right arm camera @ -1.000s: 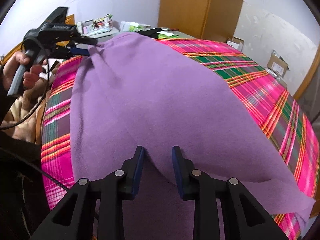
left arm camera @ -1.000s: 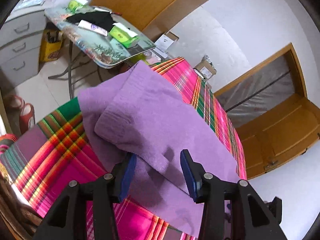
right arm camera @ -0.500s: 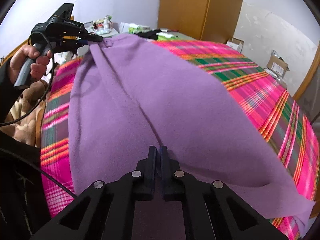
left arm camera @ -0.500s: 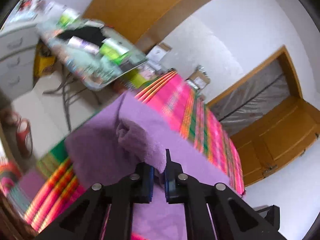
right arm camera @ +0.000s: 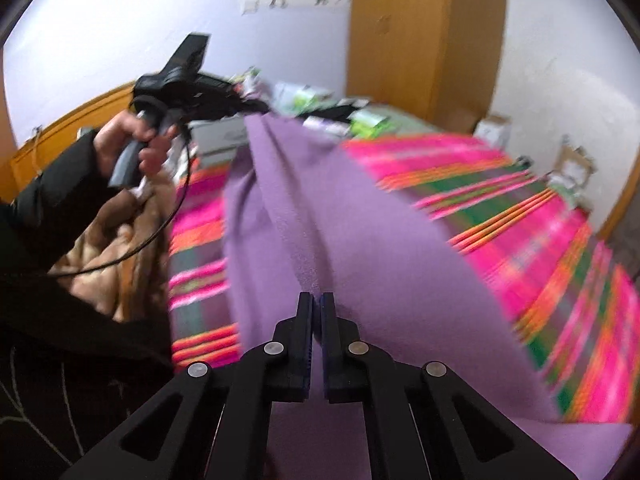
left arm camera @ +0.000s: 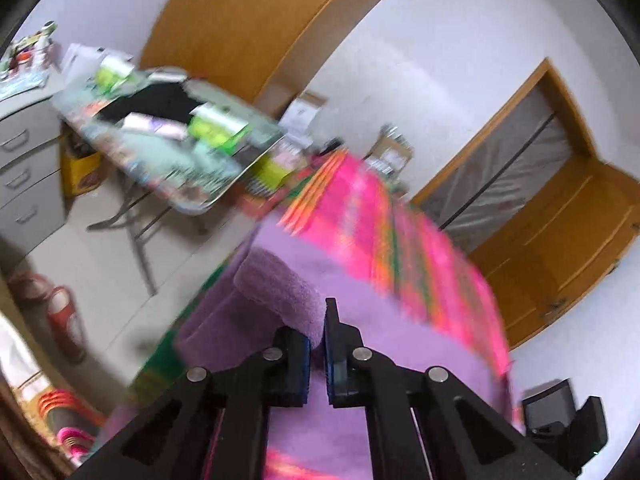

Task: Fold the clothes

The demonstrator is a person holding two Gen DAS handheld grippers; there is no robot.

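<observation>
A purple fleece garment [right arm camera: 360, 240] lies over a pink plaid bed cover [right arm camera: 560, 248]. My left gripper [left arm camera: 318, 340] is shut on a bunched fold of the purple garment [left arm camera: 280, 292] and holds it lifted above the bed. My right gripper [right arm camera: 317, 320] is shut on another edge of the garment, which rises in a ridge from it toward the left gripper [right arm camera: 256, 106], seen held in a hand at the upper left. The cloth hangs taut between the two.
A cluttered folding table [left arm camera: 168, 152] stands beyond the bed's end, with grey drawers [left arm camera: 24, 176] at the left. Wooden wardrobe [right arm camera: 424, 32] and cardboard boxes [right arm camera: 494, 130] stand by the wall. A beige blanket [right arm camera: 104, 240] lies left of the bed.
Both grippers closed on the purple garment, then lifted it off the bed. The cloth is now raised and stretched between them, and both views have tilted upward.
</observation>
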